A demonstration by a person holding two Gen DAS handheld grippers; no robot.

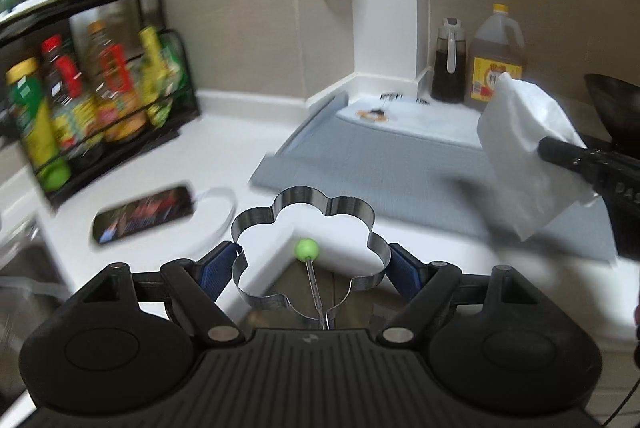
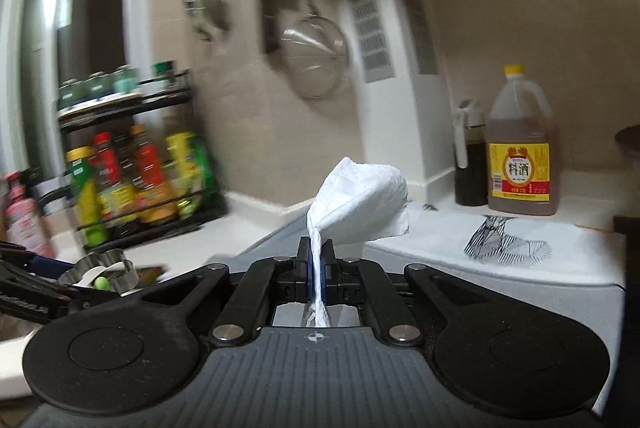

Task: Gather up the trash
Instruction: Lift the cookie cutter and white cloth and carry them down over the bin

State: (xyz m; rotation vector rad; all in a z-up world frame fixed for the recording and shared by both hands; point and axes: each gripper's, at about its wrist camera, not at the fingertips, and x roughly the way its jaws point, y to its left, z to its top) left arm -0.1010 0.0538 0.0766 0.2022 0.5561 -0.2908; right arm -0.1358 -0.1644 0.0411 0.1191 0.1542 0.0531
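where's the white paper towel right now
The paper towel is pinched in the right claw, held above the grey mat, right of the egg ring.

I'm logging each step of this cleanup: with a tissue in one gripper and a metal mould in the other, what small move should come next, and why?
Probably carry the white tissue on toward a bin before opening: the right gripper is shut on it, lifted clear of the grey mat, and no bin is in view. The left gripper holds the flower-shaped metal ring, so it has no room for more.
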